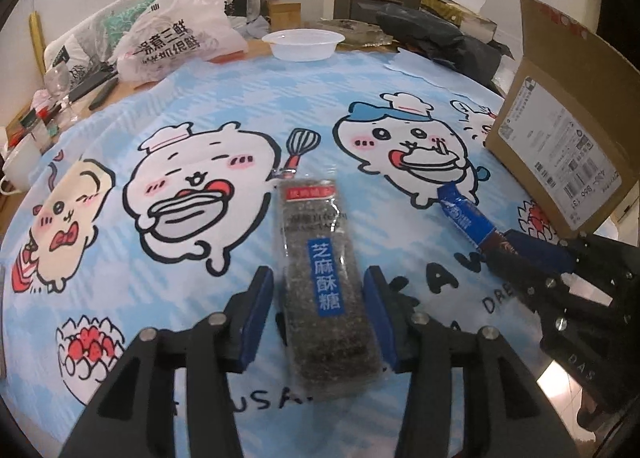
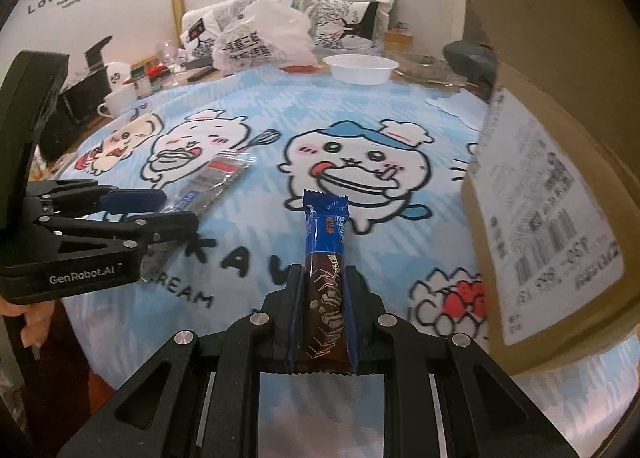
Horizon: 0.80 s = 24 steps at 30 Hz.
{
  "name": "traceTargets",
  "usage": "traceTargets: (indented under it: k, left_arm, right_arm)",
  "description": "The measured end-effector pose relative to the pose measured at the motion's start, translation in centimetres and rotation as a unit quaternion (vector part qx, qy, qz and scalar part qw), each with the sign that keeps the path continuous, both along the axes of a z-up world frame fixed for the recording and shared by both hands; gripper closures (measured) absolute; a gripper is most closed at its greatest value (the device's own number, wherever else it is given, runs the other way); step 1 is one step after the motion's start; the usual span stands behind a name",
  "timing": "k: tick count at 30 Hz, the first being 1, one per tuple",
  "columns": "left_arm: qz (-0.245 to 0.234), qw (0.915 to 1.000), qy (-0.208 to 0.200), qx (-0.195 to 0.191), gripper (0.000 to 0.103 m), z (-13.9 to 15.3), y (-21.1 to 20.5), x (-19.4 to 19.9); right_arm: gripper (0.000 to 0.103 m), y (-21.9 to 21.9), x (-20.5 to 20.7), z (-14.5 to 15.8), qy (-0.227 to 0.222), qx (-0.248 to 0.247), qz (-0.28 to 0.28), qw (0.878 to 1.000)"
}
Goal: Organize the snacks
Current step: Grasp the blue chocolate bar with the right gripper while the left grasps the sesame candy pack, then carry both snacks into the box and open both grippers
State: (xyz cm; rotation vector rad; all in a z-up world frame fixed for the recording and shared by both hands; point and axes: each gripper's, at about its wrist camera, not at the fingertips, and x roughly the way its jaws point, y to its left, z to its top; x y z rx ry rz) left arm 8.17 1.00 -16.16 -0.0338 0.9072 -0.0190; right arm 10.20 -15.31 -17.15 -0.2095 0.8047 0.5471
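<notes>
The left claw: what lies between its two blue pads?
In the left wrist view, the clear sesame candy packet lies on the cloth between the left claw's pads, untouched.

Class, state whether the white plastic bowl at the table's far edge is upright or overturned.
Upright: the white plastic bowl shows its open rim facing up.

The right gripper (image 2: pixel 323 282) is squeezed tight on the blue snack bar (image 2: pixel 326 254), which sticks out in front of it. The left gripper (image 1: pixel 320 298) sits to the left of that bar, its blue fingers (image 1: pixel 258 310) spread apart around the sesame candy pack (image 1: pixel 320 278).
</notes>
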Motion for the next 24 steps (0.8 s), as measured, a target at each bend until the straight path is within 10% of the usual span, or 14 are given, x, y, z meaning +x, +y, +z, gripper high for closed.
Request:
traceTargets:
  k: [7,14,24]
  left_arm:
    - [0.054,0.9984,-0.01,0.016,0.051,-0.3,-1.0,0.9]
    - [0.075,0.9964,-0.03,0.026,0.066,-0.4,-0.1,1.0]
    - [0.076,0.9957,-0.053,-0.001,0.066,1.1,2.4,-1.1]
  right_arm:
    - [0.076,0.0,0.2,-0.4,0.01,0.023,0.013,1.0]
    - [0.076,0.1,-0.1,-0.5,-0.006,0.017,0.025,1.0]
    - [0.09,0.4,-0.3,0.0,-0.02,0.016,0.028,0.999]
